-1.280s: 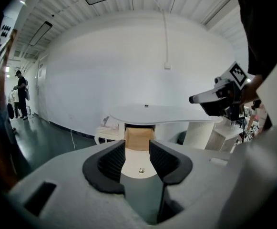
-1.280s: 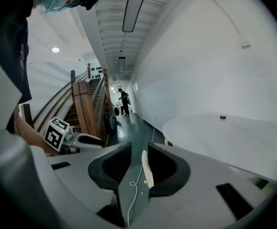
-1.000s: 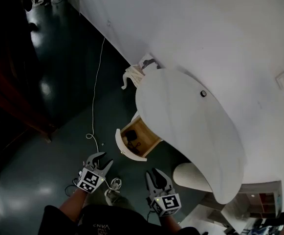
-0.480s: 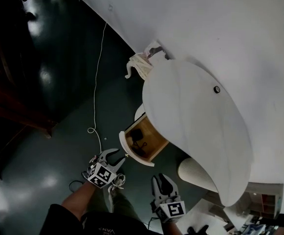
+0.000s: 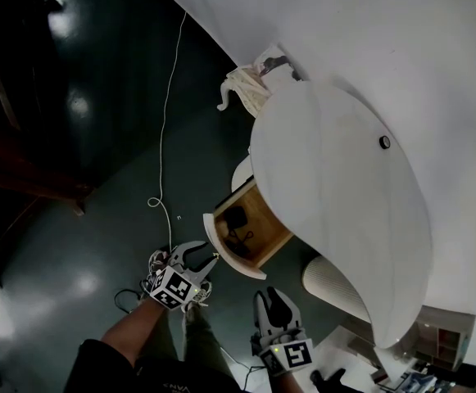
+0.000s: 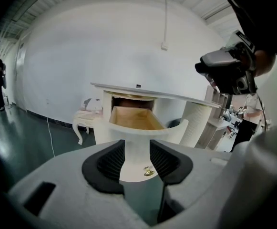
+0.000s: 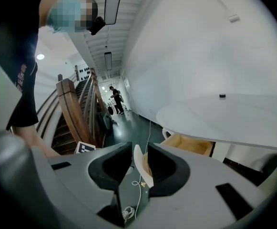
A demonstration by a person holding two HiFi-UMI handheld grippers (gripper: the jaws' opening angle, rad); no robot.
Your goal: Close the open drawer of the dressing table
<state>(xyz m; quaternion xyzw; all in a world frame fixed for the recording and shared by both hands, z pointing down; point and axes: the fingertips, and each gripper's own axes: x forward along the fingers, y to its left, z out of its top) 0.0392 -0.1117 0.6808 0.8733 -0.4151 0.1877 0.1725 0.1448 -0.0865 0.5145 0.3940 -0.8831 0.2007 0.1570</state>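
The white dressing table (image 5: 336,195) stands against the wall with its drawer (image 5: 244,226) pulled out, so the wood inside shows. Something small and dark lies in the drawer. My left gripper (image 5: 192,259) is open, close in front of the drawer's curved white front (image 5: 223,250). In the left gripper view the gripper (image 6: 137,160) faces that front, and the brass knob (image 6: 148,172) shows between the jaws without touching them. My right gripper (image 5: 272,308) hangs lower and nearer to me, open and empty. In the right gripper view the gripper (image 7: 139,168) sees the drawer front (image 7: 142,171) edge-on.
A white bench with curled legs (image 5: 242,89) stands beyond the table. A white cable (image 5: 165,129) runs along the dark floor. A ribbed white cylinder (image 5: 334,288) stands under the table's right side, with shelves (image 5: 434,342) beyond. A wooden staircase (image 7: 71,113) is left; people (image 7: 115,99) stand far off.
My left gripper has moved forward to just short of the drawer front. The right gripper has stayed low and behind. The head view has shifted, so the table sits slightly higher and further right.
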